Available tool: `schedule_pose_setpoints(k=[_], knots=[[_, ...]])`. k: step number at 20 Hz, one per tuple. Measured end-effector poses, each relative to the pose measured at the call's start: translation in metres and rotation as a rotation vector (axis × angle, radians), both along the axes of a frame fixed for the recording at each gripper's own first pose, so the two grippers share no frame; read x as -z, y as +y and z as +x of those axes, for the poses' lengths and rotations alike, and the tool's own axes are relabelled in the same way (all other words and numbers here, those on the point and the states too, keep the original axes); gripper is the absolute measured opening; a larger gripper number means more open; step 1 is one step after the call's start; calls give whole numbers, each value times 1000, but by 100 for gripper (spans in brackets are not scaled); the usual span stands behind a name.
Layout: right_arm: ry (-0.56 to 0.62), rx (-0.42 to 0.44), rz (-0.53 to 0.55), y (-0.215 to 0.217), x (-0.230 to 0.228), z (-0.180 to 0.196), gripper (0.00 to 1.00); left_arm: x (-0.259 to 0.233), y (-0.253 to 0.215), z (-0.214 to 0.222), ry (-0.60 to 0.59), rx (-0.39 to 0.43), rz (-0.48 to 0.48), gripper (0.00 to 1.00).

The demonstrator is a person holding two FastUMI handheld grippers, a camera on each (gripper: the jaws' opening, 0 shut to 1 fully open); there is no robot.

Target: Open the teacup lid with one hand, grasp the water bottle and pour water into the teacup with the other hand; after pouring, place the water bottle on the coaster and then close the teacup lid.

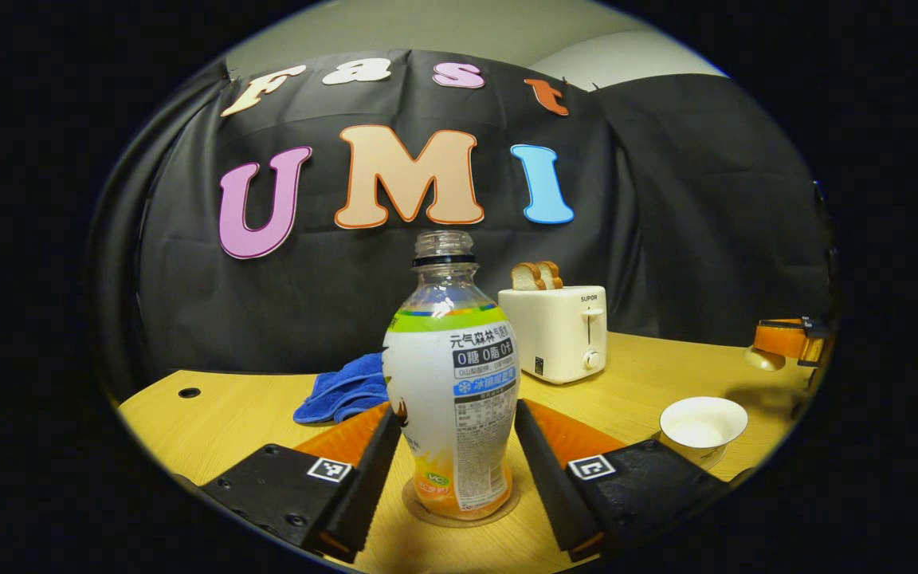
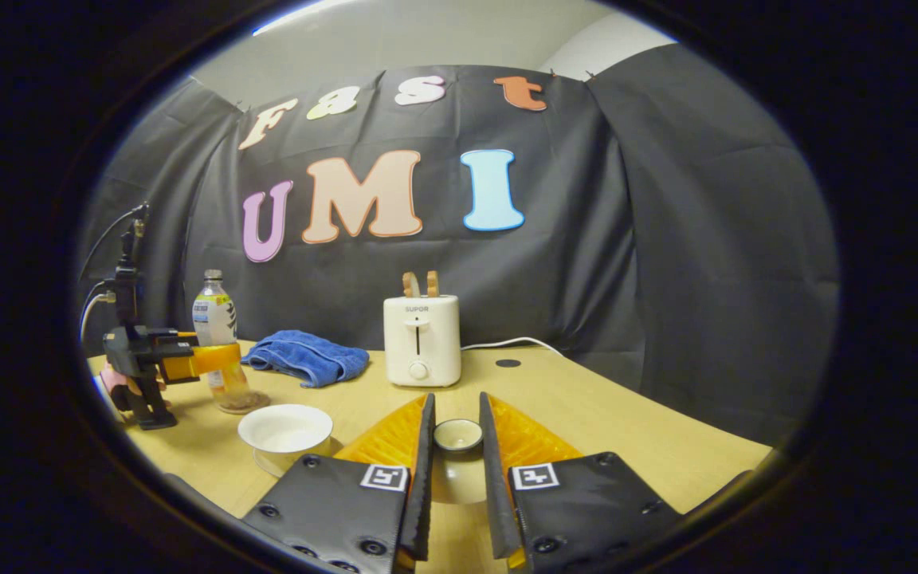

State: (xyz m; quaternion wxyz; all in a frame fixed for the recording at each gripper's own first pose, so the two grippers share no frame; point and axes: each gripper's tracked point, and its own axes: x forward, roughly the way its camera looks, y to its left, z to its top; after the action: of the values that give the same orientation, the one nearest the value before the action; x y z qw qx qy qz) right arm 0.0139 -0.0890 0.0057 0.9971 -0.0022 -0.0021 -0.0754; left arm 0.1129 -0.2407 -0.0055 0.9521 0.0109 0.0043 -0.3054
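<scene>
1. You are working at a pale wooden table hung round with black cloth; a toaster with bread in its slots and a crumpled blue towel sit toward the back.
2. The water bottle stands upright on the round coaster, its cap off. Your left gripper brackets the bottle, and I cannot tell whether both fingers press on it or have just let go.
3. The teacup sits open on its saucer, near the bottle and to its right in the left gripper view.
4. Your right gripper pinches the teacup lid between nearly closed fingers, held clear of the cup.
5. By my reading, the lid is off and the bottle is parked on the coaster, so the pour looks done; what remains is letting go of the bottle and setting the lid back on the cup.
</scene>
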Motion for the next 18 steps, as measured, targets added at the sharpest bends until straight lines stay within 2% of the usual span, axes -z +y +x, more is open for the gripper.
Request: schedule_pose_setpoints(k=[1,3,10,14,15,18], knots=[[0,0,0,0,1,0,32,0,1,-1,2,-1,-5,92],[1,-7,0,1,1,0,32,0,5,-3,8,-7,-10,96],[3,-57,2,16,1,2,32,-3,25,-30,6,-4,-39,96],[11,-158,4,52,3,7,34,-3,42,-50,5,-8,-41,96],[13,-185,4,61,3,10,33,-3,47,-54,4,-16,-41,99],[17,-270,6,91,4,17,33,-4,66,-65,1,-54,-43,96]])
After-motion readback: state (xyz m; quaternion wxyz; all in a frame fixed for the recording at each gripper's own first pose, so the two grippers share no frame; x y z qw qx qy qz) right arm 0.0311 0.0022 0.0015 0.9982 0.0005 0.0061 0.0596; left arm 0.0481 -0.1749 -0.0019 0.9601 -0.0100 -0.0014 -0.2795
